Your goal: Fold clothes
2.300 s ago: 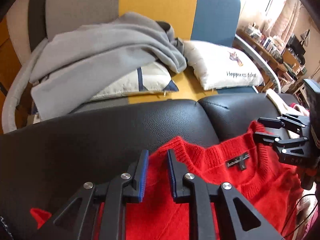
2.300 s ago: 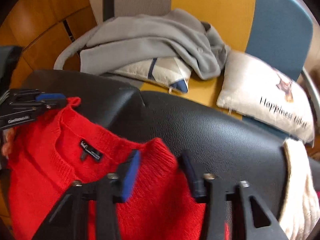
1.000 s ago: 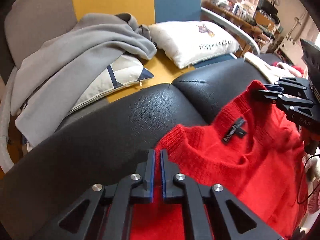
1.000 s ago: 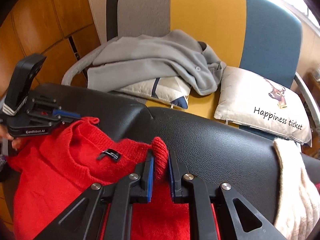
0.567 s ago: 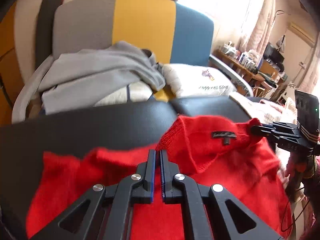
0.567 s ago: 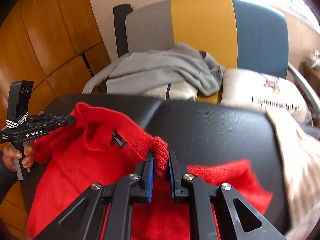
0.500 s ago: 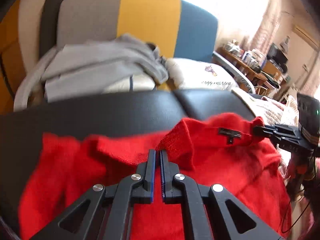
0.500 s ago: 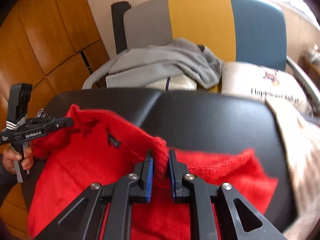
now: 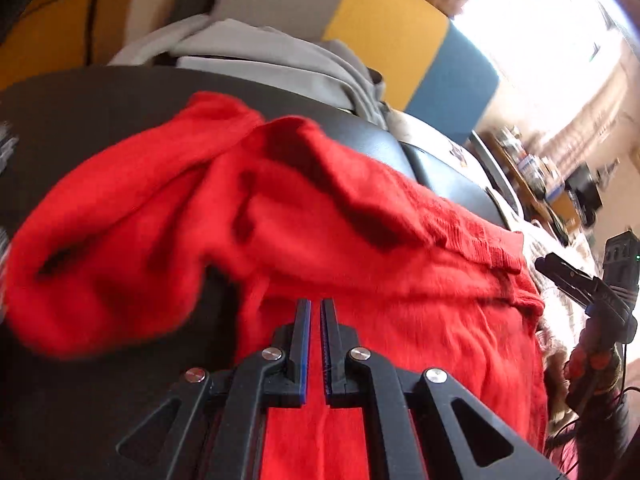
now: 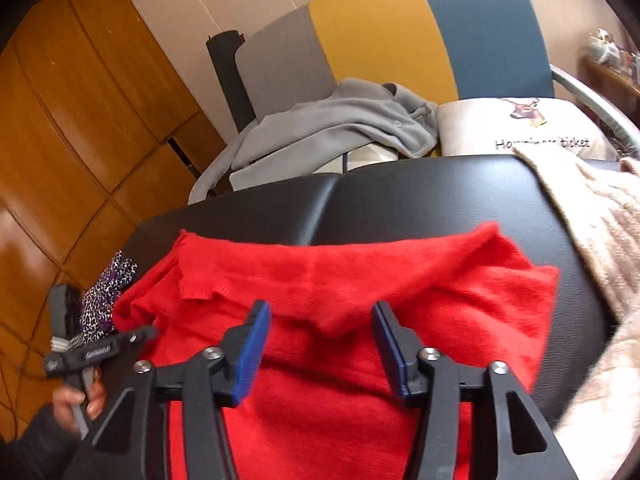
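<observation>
place: home living room | cues: striped armchair (image 10: 384, 28), printed cushion (image 10: 532, 132), wood panelling (image 10: 80, 120)

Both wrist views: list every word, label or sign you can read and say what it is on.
"Ho... ticket": on the white pillow, under a deer-head picture; the middle of the first word is blurred.
Light lettering on the left gripper body, seen in the right wrist view: too small and blurred to read.
Red sweater: no label shows.
Left wrist view: the pillow print is cut off and blurred, nothing readable.
</observation>
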